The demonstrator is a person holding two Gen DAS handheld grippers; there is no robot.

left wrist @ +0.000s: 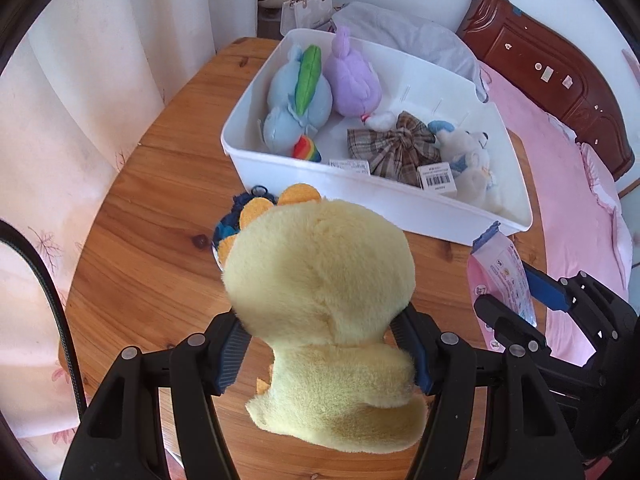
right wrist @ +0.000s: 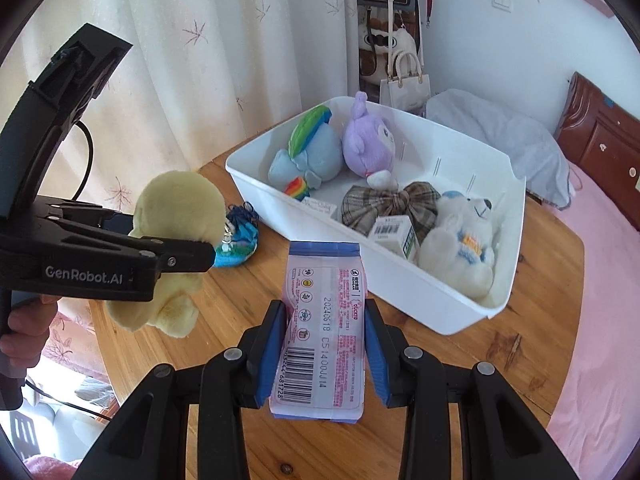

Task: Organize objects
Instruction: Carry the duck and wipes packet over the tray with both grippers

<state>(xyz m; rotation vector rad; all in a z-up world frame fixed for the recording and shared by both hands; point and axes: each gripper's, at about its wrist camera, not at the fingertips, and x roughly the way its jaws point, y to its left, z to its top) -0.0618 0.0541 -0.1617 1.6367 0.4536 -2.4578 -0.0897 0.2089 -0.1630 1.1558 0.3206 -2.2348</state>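
My left gripper (left wrist: 322,344) is shut on a yellow plush duck (left wrist: 320,280) and holds it above the round wooden table (left wrist: 152,208); duck and gripper also show in the right wrist view (right wrist: 176,216). My right gripper (right wrist: 326,340) is shut on a pink packet (right wrist: 324,328) with a barcode, held above the table in front of the white bin (right wrist: 400,284). The packet shows at the right of the left wrist view (left wrist: 504,276). The bin (left wrist: 360,196) holds a blue plush (left wrist: 296,104), a purple plush (left wrist: 354,76), a plaid bow (left wrist: 396,148), a white plush (left wrist: 472,160) and a small carton.
A small blue pouch (right wrist: 236,244) lies on the table beside the duck, near the bin's front left corner. Curtains (right wrist: 200,60) hang at the left. A bed with a pink cover (right wrist: 600,280) and wooden headboard stands at the right. Bags (right wrist: 404,84) hang behind the bin.
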